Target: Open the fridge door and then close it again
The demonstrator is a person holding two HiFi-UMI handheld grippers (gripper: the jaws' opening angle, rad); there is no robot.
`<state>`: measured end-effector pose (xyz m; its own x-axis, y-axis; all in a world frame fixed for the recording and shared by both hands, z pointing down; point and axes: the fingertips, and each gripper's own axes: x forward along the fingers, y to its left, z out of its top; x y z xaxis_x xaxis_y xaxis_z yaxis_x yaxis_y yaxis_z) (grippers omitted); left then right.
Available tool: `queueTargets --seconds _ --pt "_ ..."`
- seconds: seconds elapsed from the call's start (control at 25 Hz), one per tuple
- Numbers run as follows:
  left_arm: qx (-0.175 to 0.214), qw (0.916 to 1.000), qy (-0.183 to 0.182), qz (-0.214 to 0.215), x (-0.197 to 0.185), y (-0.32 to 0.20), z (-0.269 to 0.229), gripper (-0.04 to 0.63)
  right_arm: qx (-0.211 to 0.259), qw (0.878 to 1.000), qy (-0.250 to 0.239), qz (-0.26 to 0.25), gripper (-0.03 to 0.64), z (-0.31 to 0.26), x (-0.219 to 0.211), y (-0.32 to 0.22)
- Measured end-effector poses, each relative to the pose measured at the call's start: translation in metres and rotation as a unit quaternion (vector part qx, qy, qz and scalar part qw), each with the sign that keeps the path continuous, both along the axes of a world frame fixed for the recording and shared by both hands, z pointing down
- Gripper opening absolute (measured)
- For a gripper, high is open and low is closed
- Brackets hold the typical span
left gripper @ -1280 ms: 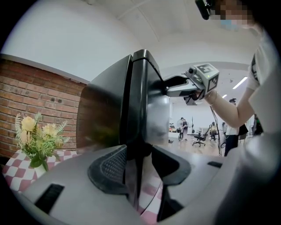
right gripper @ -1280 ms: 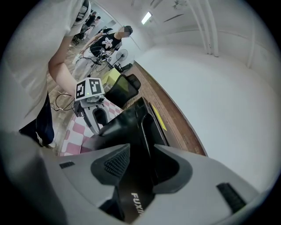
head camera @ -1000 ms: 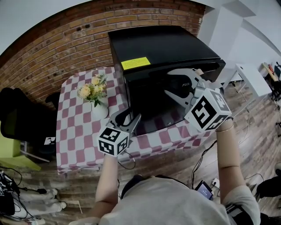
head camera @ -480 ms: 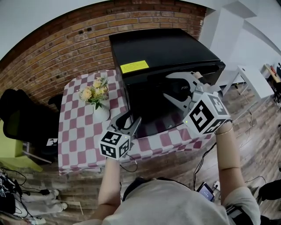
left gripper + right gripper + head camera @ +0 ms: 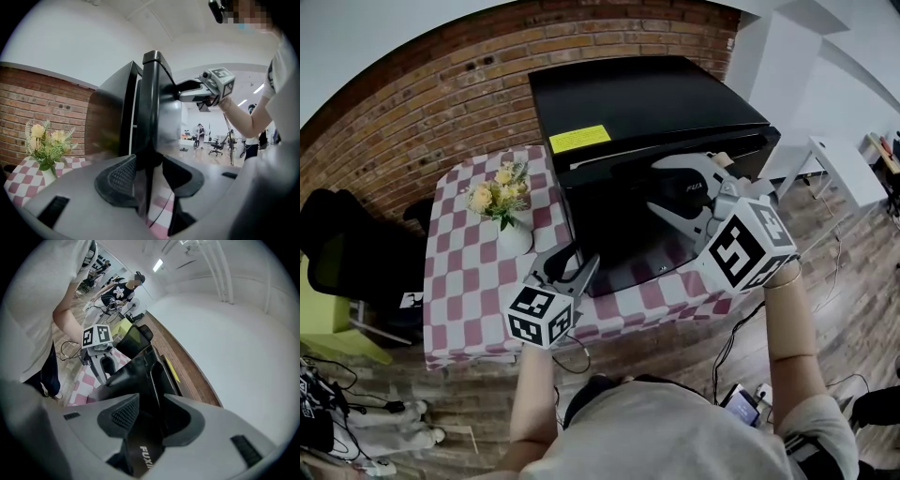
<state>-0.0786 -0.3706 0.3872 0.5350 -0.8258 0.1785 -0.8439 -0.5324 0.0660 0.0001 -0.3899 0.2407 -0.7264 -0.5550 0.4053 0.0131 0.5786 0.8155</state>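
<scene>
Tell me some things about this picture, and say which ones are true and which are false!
1. The fridge is black. True.
2. The flowers are blue. False: they are yellow.
3. The tablecloth has checks. True.
4. The right gripper has a cup between its jaws. False: the edge of the fridge door is there.
5. The left gripper has the door's edge between its jaws. True.

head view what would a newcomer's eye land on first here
The black fridge, standing on a red-and-white checked tablecloth against a brick wall. Then the left hand-held gripper and right hand-held gripper, each clamped on an edge of the fridge door; a vase of yellow flowers stands left of it.
</scene>
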Motion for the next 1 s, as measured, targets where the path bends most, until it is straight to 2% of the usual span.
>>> queueTargets --seconds 0.44,0.68,0.84,1.0 --pt "0.010 0.9996 0.005 -0.026 0.017 0.033 0.001 0.167 0.010 0.999 -0.040 -0.018 0.172 -0.001 0.018 0.024" --pt "0.006 0.9993 -0.004 -0.036 0.031 0.052 0.001 0.167 0.021 0.997 -0.073 -0.019 0.181 -0.003 0.032 0.038" --pt "0.004 0.9995 -0.007 -0.029 0.041 0.067 0.001 0.167 0.021 0.995 -0.097 -0.009 0.189 -0.004 0.042 0.048" --pt "0.003 1.0000 -0.003 -0.006 0.053 0.086 0.004 0.167 -0.009 0.991 -0.136 0.001 0.198 -0.004 0.055 0.063"
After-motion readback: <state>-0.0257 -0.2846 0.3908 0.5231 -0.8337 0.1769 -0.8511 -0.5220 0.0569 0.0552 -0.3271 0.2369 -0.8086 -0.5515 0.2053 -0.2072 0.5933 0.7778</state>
